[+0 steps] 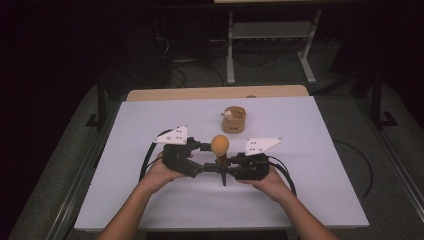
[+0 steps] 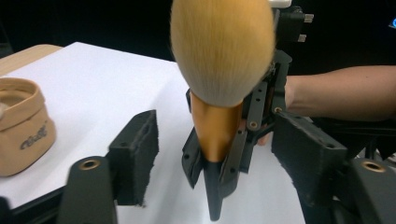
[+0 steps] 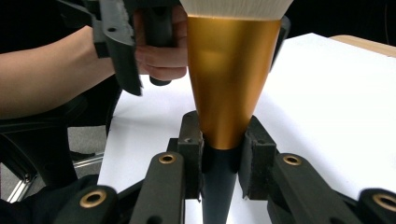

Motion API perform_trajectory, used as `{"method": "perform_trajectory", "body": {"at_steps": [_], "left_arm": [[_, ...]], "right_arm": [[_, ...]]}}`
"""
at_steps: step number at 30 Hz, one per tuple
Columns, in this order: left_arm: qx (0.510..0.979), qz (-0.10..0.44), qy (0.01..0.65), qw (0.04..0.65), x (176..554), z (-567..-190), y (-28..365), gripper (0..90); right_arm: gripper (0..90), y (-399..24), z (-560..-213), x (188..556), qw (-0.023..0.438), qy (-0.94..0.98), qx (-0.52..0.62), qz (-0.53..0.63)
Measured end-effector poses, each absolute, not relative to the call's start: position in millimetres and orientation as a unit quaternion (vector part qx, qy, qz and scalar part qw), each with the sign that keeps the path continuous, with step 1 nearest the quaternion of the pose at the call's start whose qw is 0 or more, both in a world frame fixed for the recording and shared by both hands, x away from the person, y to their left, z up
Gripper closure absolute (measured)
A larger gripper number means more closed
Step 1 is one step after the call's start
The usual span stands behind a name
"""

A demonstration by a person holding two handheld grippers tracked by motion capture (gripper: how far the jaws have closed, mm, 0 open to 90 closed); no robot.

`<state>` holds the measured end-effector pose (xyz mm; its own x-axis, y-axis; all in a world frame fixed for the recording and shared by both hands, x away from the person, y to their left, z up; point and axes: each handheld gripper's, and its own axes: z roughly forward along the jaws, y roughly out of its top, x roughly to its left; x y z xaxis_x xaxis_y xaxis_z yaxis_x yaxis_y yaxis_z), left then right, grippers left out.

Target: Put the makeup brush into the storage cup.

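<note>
— Dark room, white tabletop (image 1: 150, 200) in the middle of the high view. Where is the brush?

— Low centre of that frame, held upright between the two hands. The makeup brush (image 1: 220, 150) has its long axis vertical, fluffy head up, black handle tip pointing down at the tabletop.

— Who has it?

— The right claw (image 3: 219, 163). Its pads are clamped tight on the narrow end where the gold ferrule meets the black handle. The left claw (image 2: 217, 154) stands apart, jaws wide on either side of the brush with clear gaps, gripping nothing.

— So the next move turns on what?

— I'd say on the fabric pouch (image 1: 233, 120), up and slightly right of the brush in the high view, well apart. The right claw is nearer.

— Anything unclear?

— The pouch's inside is too small to read, and the bristle head is cut off at the top of the right gripper view.
</note>
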<state>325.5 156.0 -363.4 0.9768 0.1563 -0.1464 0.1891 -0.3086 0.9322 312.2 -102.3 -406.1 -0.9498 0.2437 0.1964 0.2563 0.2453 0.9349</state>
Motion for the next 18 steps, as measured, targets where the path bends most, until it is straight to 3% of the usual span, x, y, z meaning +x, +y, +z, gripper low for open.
{"method": "perform_trajectory", "body": {"at_steps": [9, 18], "left_arm": [[0.803, 0.018, 0.138, 0.580, 318.4, -368.8, 175.0, 19.2], [0.795, 0.046, 0.176, 0.579, 310.5, -376.5, 204.4, 16.2]], "right_arm": [[72.4, -108.7, -403.9, 313.7, -0.013, -0.789, -0.174, -0.590], [72.4, -114.6, -402.2, 315.8, -0.035, -0.785, -0.194, -0.587]]}}
